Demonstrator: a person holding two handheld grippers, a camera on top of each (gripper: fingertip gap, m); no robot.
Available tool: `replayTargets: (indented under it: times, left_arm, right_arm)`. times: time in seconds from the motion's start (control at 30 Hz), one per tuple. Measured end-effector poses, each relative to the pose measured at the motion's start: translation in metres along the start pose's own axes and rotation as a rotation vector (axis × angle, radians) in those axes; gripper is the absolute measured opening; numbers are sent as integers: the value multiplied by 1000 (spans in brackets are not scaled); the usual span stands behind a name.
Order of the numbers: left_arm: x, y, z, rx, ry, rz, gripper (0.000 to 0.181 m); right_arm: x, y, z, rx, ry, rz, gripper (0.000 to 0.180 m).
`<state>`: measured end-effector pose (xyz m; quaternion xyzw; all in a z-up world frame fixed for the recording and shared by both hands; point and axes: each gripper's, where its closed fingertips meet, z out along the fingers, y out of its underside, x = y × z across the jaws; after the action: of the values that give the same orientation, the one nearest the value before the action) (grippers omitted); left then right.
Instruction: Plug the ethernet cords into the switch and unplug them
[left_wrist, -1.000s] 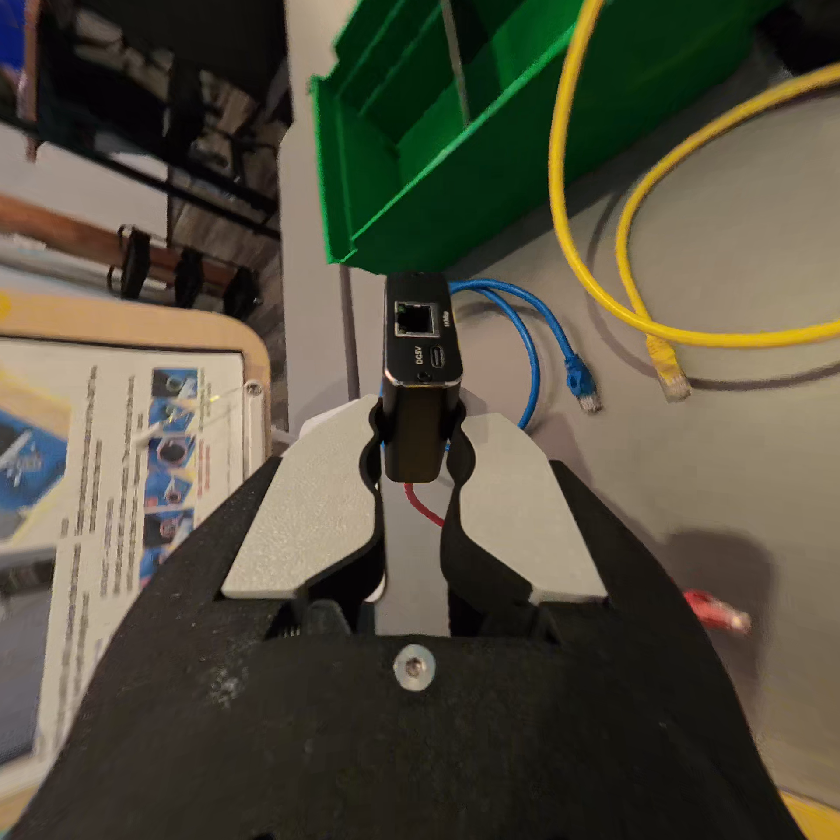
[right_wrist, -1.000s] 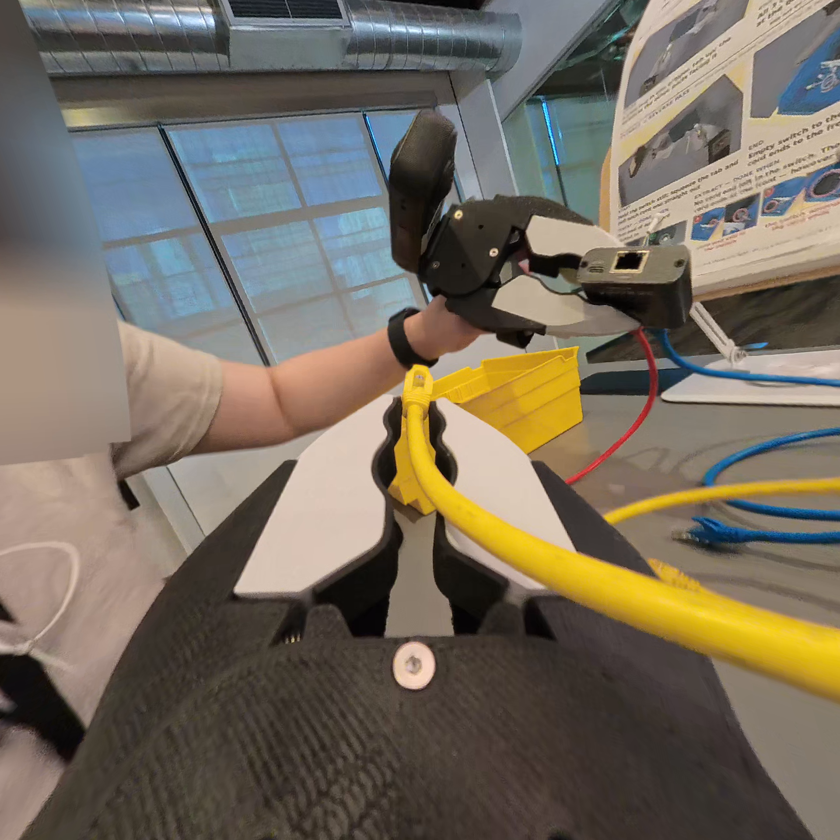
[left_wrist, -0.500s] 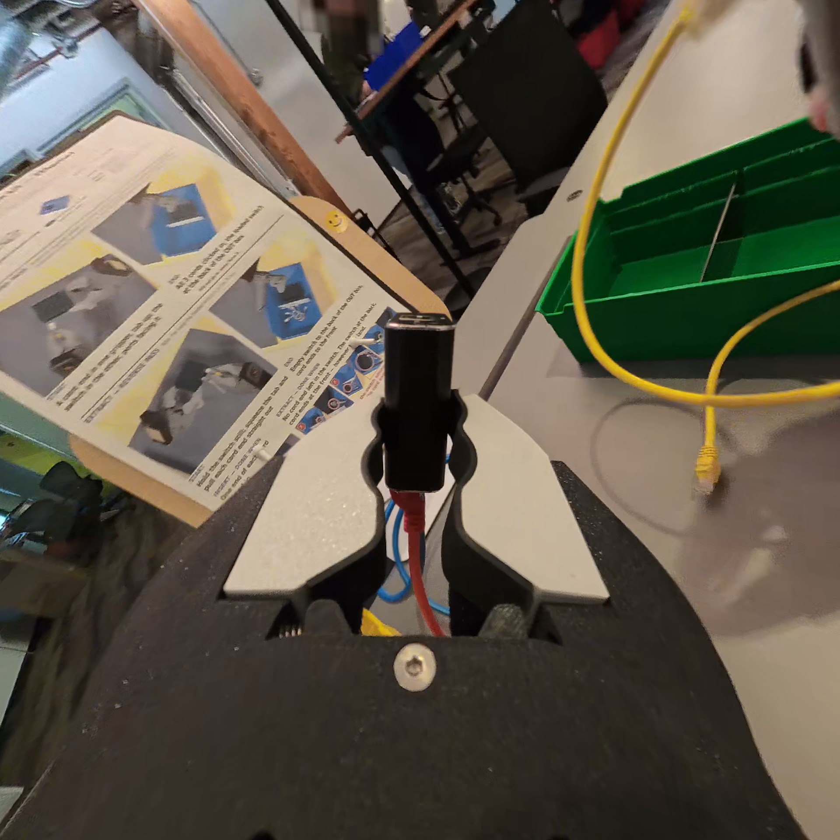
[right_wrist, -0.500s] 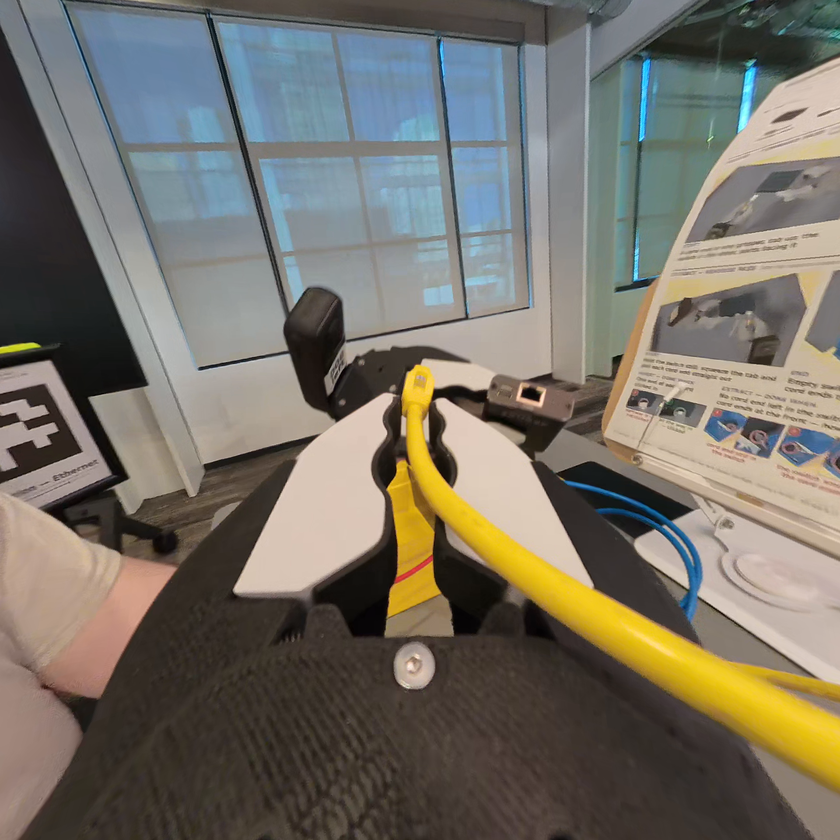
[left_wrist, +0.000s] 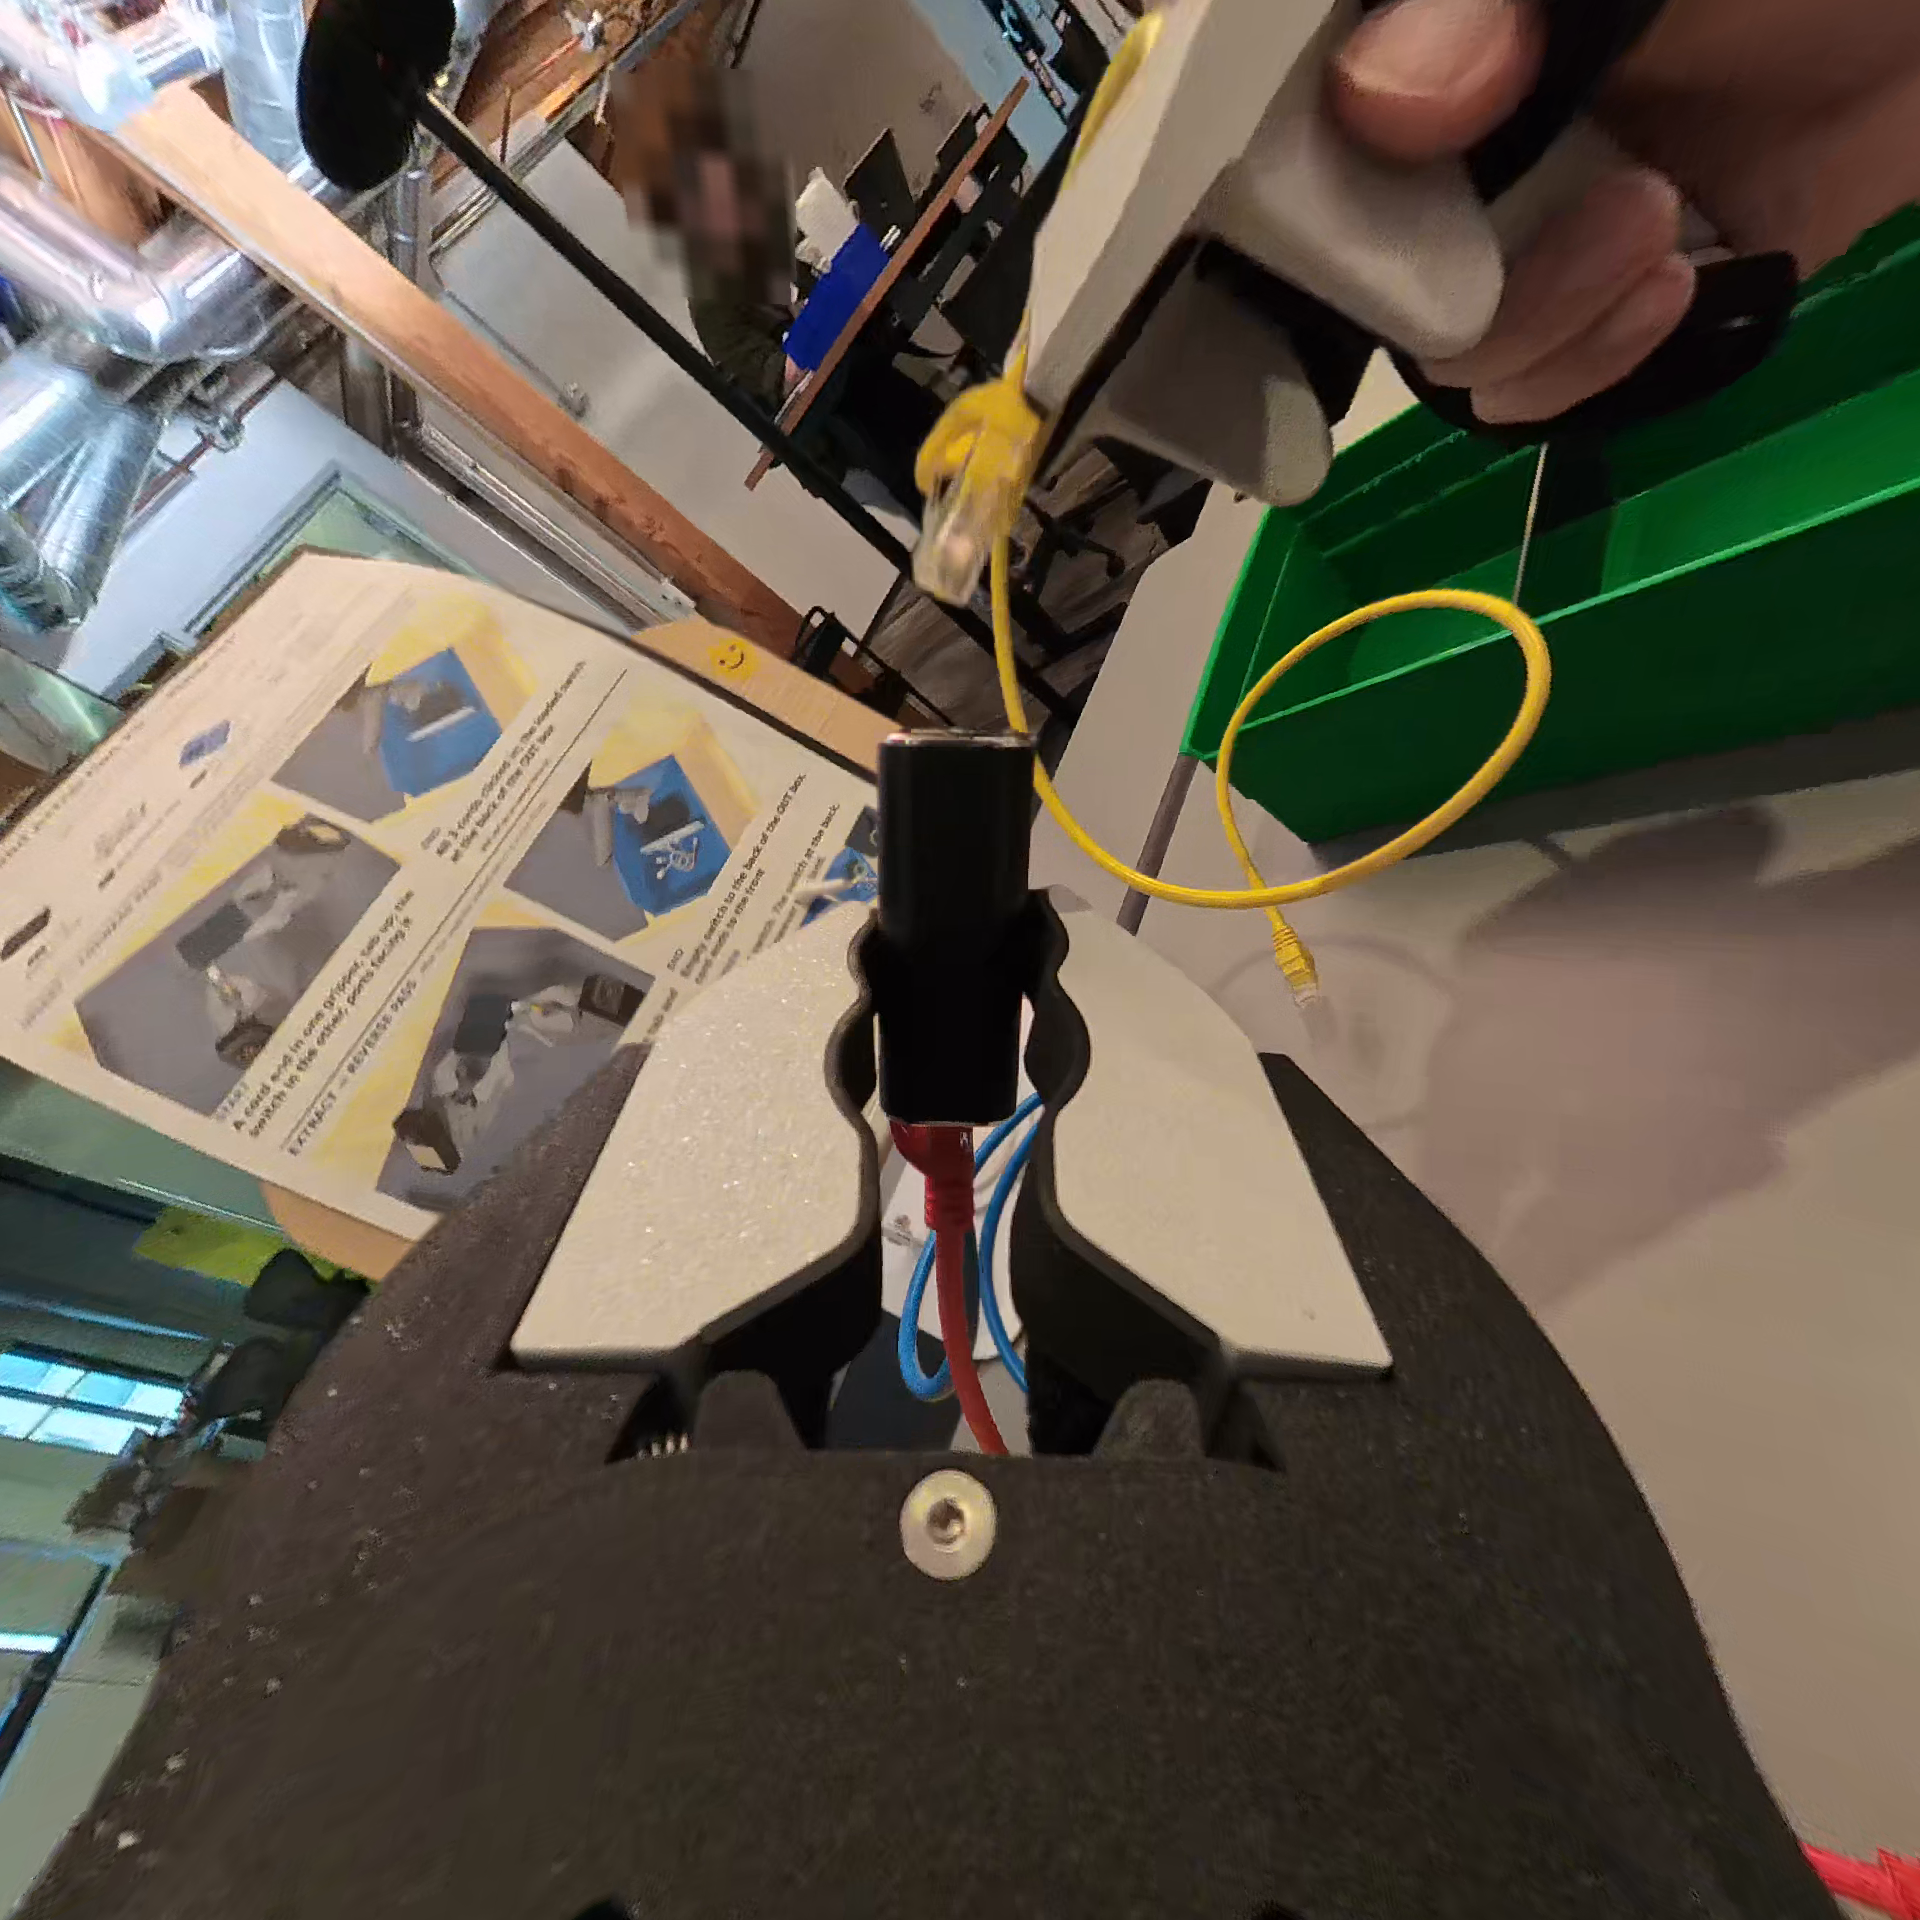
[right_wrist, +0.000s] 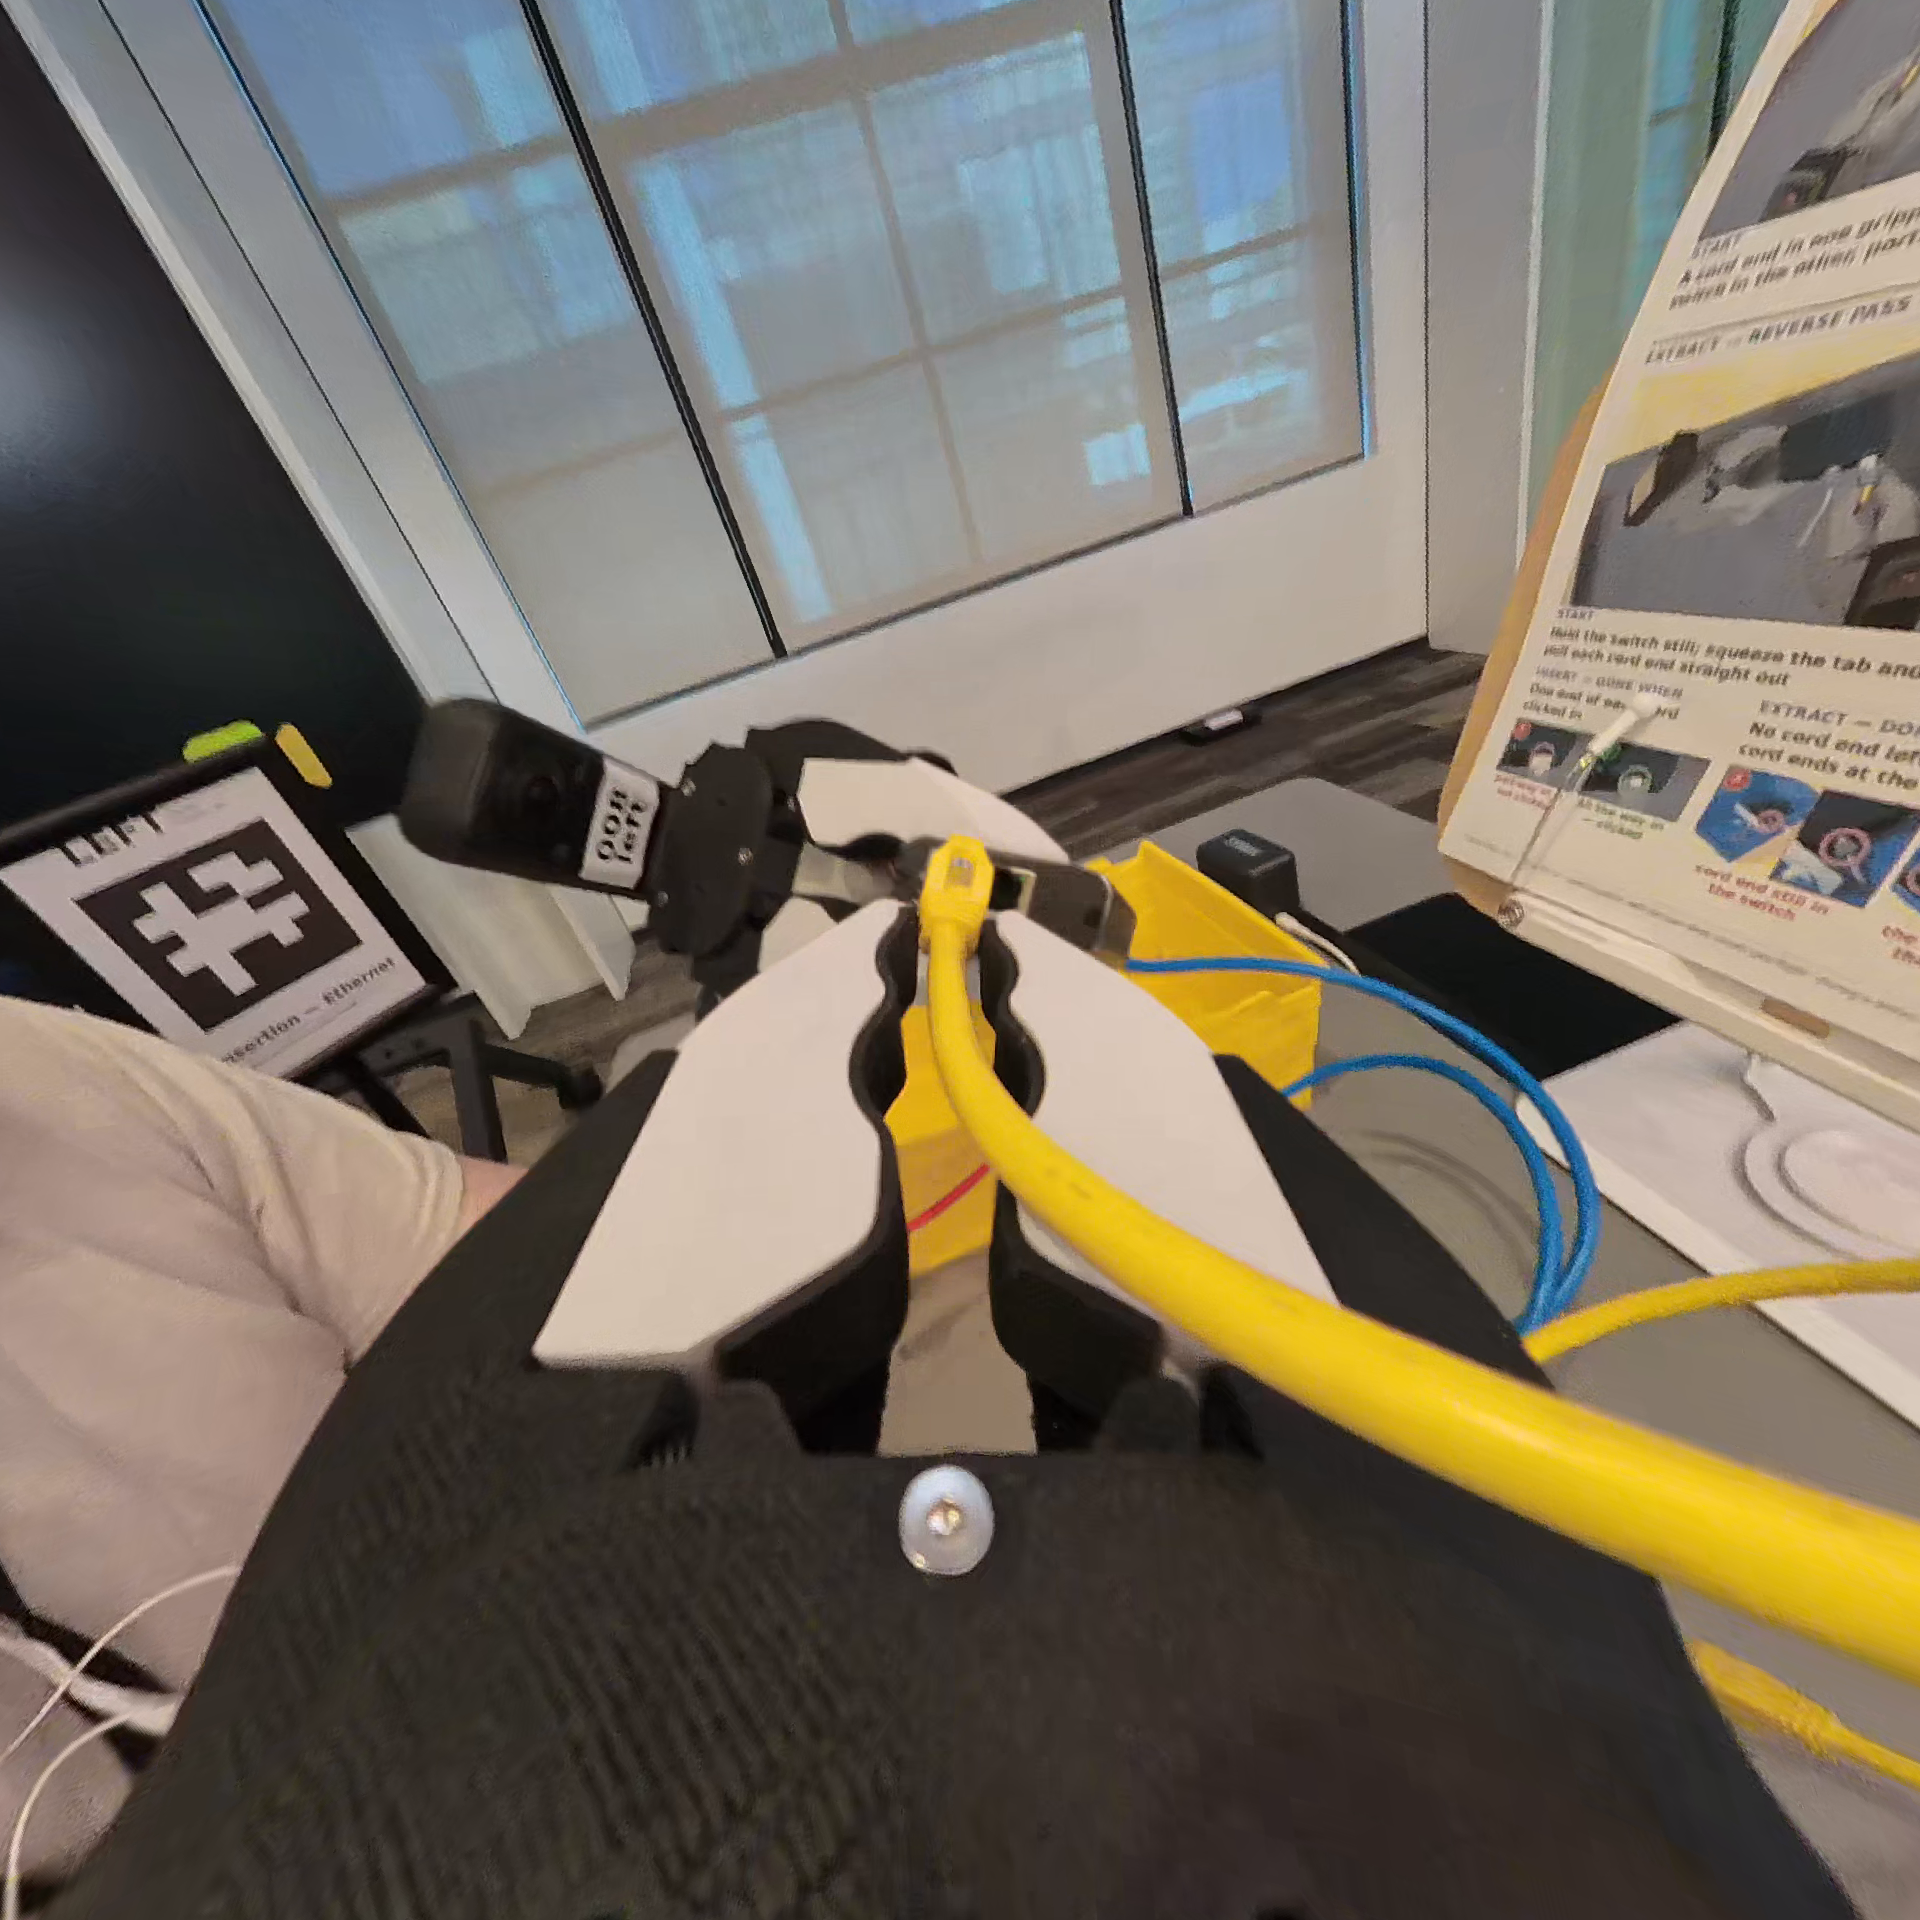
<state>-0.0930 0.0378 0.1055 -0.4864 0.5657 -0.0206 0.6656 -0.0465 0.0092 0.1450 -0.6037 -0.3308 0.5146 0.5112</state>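
Observation:
My left gripper (left_wrist: 954, 966) is shut on the small black switch (left_wrist: 954, 862) and holds it in the air, port end pointing away. A red cord (left_wrist: 951, 1247) is plugged into the switch's near end, with a blue cord (left_wrist: 920, 1288) looping behind it. My right gripper (right_wrist: 948, 935) is shut on the yellow cord (right_wrist: 1039, 1143) just behind its plug (right_wrist: 958, 883). That plug sits right at the switch (right_wrist: 1060, 899) held by the left gripper (right_wrist: 831, 831). In the left wrist view the yellow plug (left_wrist: 961, 509) hangs above the switch under the right gripper (left_wrist: 1195, 291).
A green bin (left_wrist: 1610, 644) stands on the grey table (left_wrist: 1662, 1143) at the right. A yellow bin (right_wrist: 1226, 987) sits behind the grippers. An instruction board (right_wrist: 1714, 644) stands at the right, and also shows in the left wrist view (left_wrist: 364, 862). The yellow cord's other plug (left_wrist: 1294, 951) lies on the table. My hands' fingertips stand some 7 centimetres from each other.
The left gripper has tilted the switch upward off the table view. The right gripper has brought the yellow plug from well apart to right up against the switch.

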Motion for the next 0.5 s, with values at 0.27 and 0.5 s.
replayTargets:
  times: [0.27,0.5]
  left_arm:
    - [6,-2,6,-46,-12,74,24]
    - [9,-3,8,-45,-16,110,24]
  right_arm:
    - [6,6,-9,-69,36,-26,12]
    - [10,16,-2,-127,67,-51,12]
